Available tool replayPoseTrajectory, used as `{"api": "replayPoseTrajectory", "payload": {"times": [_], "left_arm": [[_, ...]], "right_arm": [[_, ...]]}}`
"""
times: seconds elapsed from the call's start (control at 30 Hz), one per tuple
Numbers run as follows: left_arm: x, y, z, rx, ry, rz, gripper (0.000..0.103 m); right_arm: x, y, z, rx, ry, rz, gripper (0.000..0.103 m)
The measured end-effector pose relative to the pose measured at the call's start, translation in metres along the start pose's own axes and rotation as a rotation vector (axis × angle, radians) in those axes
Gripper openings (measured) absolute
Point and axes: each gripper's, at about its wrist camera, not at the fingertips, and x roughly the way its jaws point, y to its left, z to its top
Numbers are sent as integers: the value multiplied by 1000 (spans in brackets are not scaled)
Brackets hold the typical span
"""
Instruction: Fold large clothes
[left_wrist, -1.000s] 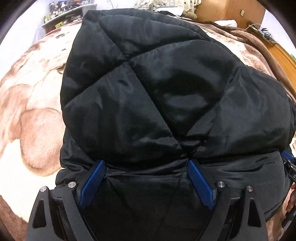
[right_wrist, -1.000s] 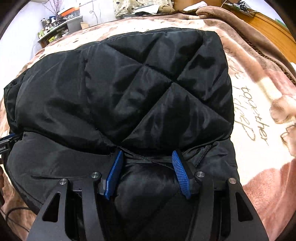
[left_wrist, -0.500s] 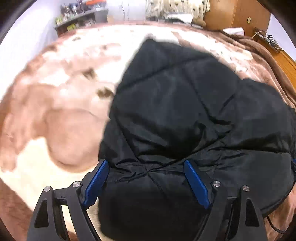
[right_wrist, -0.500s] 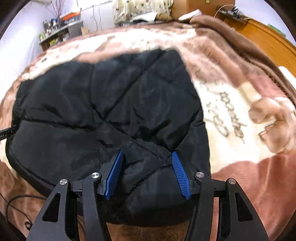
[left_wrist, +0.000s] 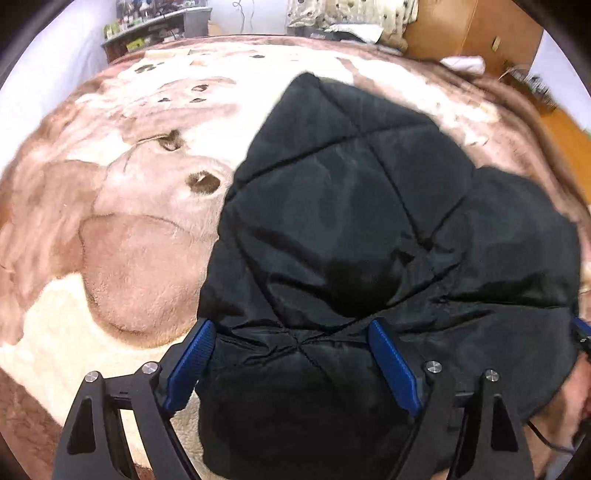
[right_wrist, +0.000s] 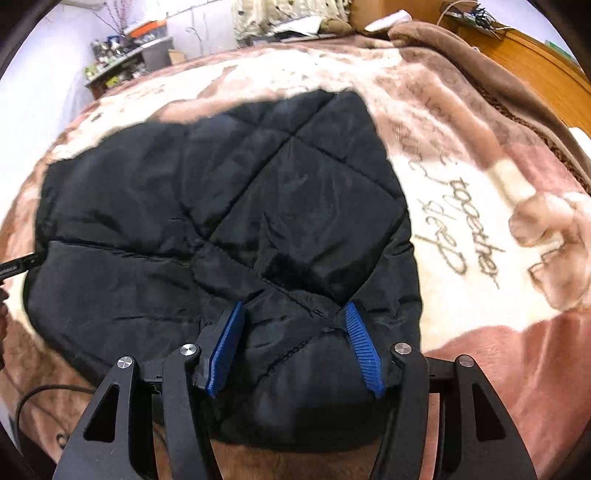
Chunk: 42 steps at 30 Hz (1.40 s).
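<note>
Final fold in hand: my left gripper (left_wrist: 291, 354) and right gripper (right_wrist: 295, 341), jaws apart, straddle the black quilted padded jacket (left_wrist: 369, 240); next, withdraw clear.

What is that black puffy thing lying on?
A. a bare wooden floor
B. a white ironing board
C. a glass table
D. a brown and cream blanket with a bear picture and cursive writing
D: the black quilted jacket lies on a plush brown and cream blanket with cursive writing beside it, and the left wrist view shows a bear face printed on it.
</note>
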Motion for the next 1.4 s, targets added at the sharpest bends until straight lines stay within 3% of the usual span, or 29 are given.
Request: {"api": "replayPoseTrajectory", "payload": {"times": [0.07,0.13,0.27,0.33,0.47,0.6,0.8,0.87,1.27,1.4], "left_arm": [[-9,12,2,-7,-4,5,85],[-16,23,6,7,0,-14,87],[-9,45,18,-20,84,-95,91],[-1,53,23,-5,107,-117,94],[31,64,15,-14,201,-175,98],[44,67,19,-13,211,-209,102],[70,68,19,-47,255,-286,103],[80,68,22,-72,269,-313,103],[106,74,23,-58,319,-393,103],[121,69,31,-52,335,-416,103]], "right_arm": [[-13,-9,0,7,-12,11,60],[-20,-19,0,26,-18,9,68],[-22,-53,0,106,-4,71,77],[-15,-56,1,132,29,72,77],[0,-66,-10,161,93,152,77],[19,-76,-4,166,117,229,78],[54,-88,2,236,163,433,82],[62,-87,4,224,175,461,89],[96,-88,5,244,261,661,89],[100,-82,4,219,263,692,89]]}}
